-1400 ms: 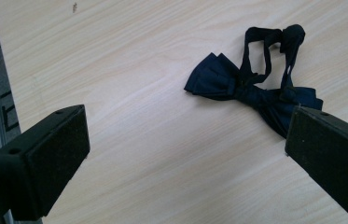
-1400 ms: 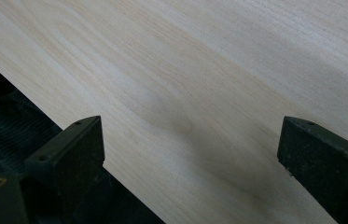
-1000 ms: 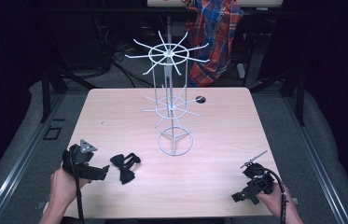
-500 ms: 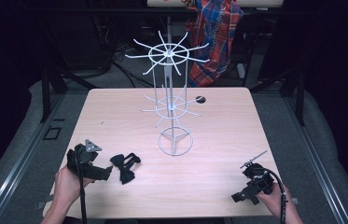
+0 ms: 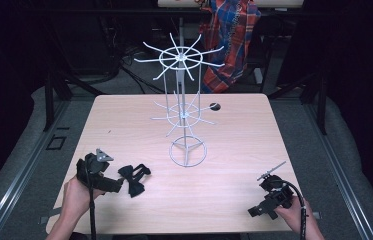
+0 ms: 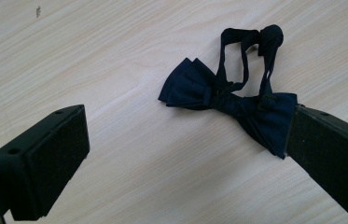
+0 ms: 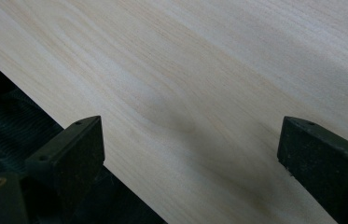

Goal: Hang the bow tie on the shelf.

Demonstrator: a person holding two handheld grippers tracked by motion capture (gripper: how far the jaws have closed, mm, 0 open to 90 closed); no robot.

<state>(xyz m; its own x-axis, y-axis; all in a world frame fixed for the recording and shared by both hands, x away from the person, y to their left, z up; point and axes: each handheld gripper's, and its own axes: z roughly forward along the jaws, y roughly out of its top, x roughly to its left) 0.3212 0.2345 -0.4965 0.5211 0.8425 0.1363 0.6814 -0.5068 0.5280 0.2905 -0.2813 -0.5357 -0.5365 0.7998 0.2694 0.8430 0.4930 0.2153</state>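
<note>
the dark bow tie [image 5: 133, 179] lies flat on the pale wooden counter [image 5: 234, 150], near the front left corner and well in from both the left edge and the front edge. in the left gripper view the bow tie [image 6: 230, 100] spreads its two wings sideways with the thin strap looped above the knot; one wing end touches or slips just behind the pad on that view's right, and i cannot tell which.

the left tongs [image 5: 116, 184] sit just beside the bow tie on its left, held in the person's left hand [image 5: 76, 195] near the front edge. they are released: in the left gripper view the left tongs [image 6: 185, 140] stand wide apart, with bare wood between them and nothing pinched.

the right tongs [image 5: 255, 212] rest low at the front right corner, well apart from the bow tie. they too are released, the right tongs [image 7: 190, 149] spread wide over bare wood, with the counter's front edge running diagonally past the pad on that view's left and dark cloth below it.

a white wire rack [image 5: 184, 107] stands upright near the middle of the counter, its ring base set a little right of and behind the bow tie. a small dark round object [image 5: 215, 106] lies beyond it toward the back edge. the wide stretch of counter between the two tongs, in front of the rack's base, is bare wood.
</note>
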